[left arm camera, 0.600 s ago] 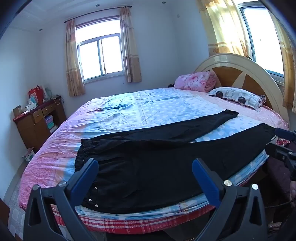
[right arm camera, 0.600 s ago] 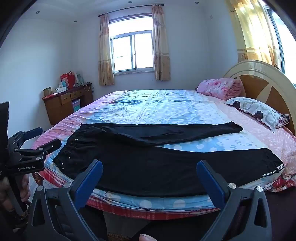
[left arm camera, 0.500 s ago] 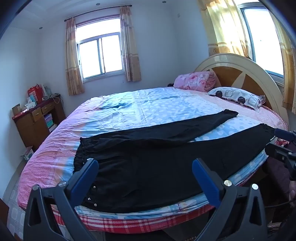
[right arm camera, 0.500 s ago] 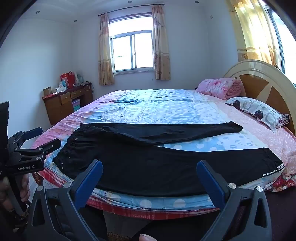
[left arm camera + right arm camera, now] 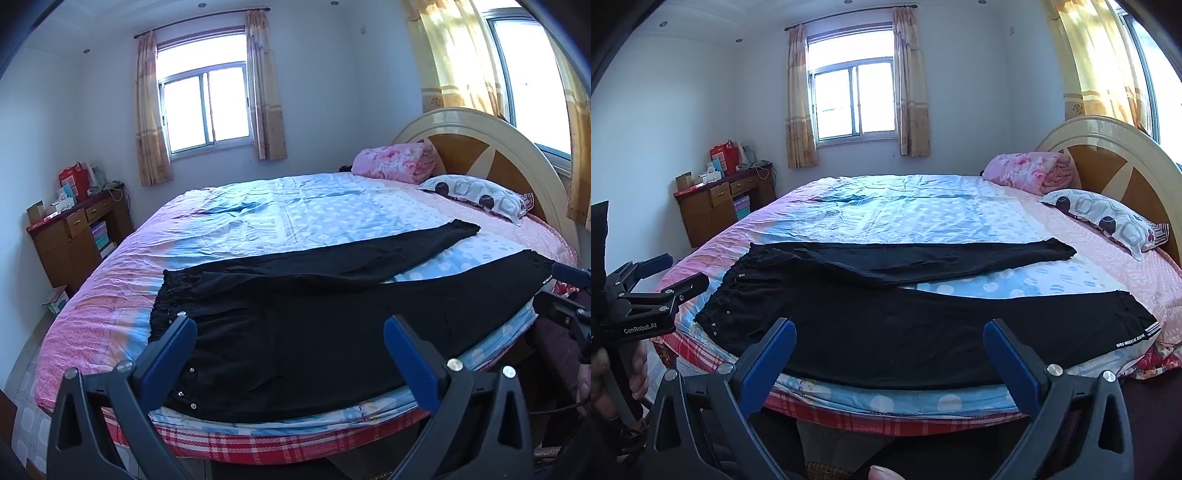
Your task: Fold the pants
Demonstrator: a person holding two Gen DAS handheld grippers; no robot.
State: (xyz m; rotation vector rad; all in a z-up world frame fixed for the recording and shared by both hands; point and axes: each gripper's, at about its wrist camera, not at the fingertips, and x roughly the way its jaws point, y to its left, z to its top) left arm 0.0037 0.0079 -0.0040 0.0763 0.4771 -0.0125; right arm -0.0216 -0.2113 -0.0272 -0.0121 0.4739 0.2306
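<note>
Black pants lie spread flat on the bed, waist at the left, both legs running right in a V; they also show in the right wrist view. My left gripper is open and empty, held off the bed's near edge by the waist end. My right gripper is open and empty, off the near edge over the near leg. The left gripper also appears at the left of the right wrist view, and the right gripper at the right of the left wrist view.
The round bed has a pink and blue sheet, a curved headboard, a patterned pillow and a folded pink blanket at the right. A wooden desk with boxes stands at the far left wall.
Both views have shifted very slightly; the pants lie as before and both grippers stay open.
</note>
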